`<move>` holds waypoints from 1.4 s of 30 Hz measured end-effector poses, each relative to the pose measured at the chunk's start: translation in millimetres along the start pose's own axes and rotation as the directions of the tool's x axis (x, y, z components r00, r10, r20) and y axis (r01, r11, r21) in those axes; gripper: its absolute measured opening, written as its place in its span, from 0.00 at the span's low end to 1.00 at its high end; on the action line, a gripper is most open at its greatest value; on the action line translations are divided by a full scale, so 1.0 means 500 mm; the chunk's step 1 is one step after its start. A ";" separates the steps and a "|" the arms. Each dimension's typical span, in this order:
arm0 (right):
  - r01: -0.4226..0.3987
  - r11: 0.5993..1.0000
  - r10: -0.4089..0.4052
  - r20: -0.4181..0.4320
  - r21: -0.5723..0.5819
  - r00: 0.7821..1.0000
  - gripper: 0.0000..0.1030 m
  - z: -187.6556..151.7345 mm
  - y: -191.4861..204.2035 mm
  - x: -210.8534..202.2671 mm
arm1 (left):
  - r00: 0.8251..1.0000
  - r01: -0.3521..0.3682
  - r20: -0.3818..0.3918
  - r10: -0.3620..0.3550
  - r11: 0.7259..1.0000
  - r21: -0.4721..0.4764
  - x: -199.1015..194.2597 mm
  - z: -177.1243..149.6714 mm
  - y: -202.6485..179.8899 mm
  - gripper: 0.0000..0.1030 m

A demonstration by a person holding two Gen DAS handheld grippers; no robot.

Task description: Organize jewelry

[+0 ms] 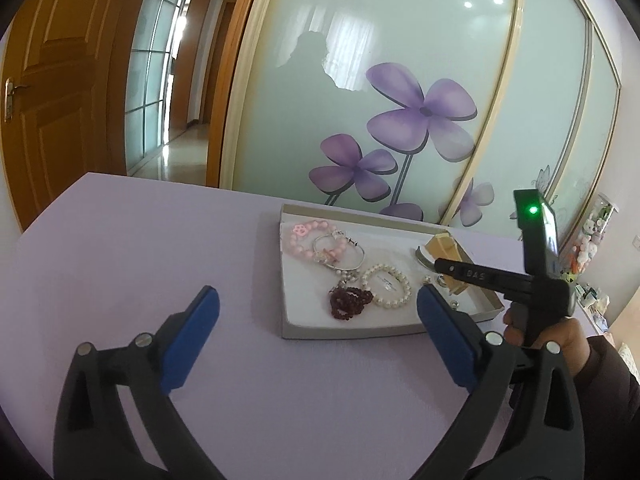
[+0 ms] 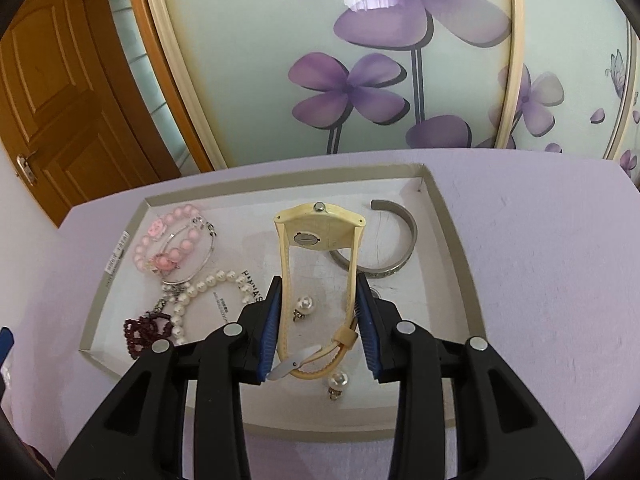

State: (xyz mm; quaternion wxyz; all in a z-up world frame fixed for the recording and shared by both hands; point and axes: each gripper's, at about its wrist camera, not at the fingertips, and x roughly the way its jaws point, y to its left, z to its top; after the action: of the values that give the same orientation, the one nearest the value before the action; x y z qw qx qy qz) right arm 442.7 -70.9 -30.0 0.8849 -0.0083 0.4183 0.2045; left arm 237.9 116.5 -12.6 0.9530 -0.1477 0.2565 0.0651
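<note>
A shallow grey tray (image 2: 448,216) lies on the lilac table. My right gripper (image 2: 319,284) is shut on the strap of a cream wristwatch (image 2: 320,224), held over the tray with its case back showing. In the tray lie a pink bead bracelet (image 2: 160,240), a silver bangle (image 2: 200,256), a pearl bracelet (image 2: 192,292), a dark red bead bracelet (image 2: 144,330), a silver cuff (image 2: 400,248) and two pearl earrings (image 2: 304,304). My left gripper (image 1: 318,292) stands wide open, nothing between its fingers, just in front of the tray (image 1: 344,330).
A frosted sliding door (image 1: 400,80) with purple flowers runs close behind the table. A wooden door (image 1: 52,80) stands at the left. A person's hand (image 1: 560,340) holds the right gripper at the right. A clear jar of small toys (image 1: 596,232) stands far right.
</note>
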 end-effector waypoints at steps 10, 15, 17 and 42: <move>0.017 1.000 -0.017 -0.007 0.006 1.000 0.45 -0.001 0.000 0.011 | 1.000 0.010 -0.017 -0.010 1.000 0.002 0.014 -0.012 -0.001 0.96; 0.010 1.000 -0.010 0.037 0.001 0.999 0.66 0.003 -0.002 -0.013 | 1.000 0.004 -0.016 -0.004 1.000 0.007 0.011 -0.013 -0.004 0.96; 0.008 1.000 -0.008 0.053 -0.002 0.999 0.72 0.002 -0.004 -0.030 | 1.000 0.003 -0.009 -0.003 1.000 0.012 0.004 -0.016 -0.006 0.96; -0.015 1.000 0.021 0.310 -0.023 0.950 0.98 -0.163 0.000 -0.280 | 0.998 0.020 0.058 -0.024 0.998 0.061 -0.092 -0.076 -0.072 0.98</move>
State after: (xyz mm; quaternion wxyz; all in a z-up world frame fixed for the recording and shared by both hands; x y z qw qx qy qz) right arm 303.2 -135.8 21.0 0.9376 0.0188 0.2720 0.2156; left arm 187.8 68.5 -11.6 0.9648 -0.1195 0.2286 0.0511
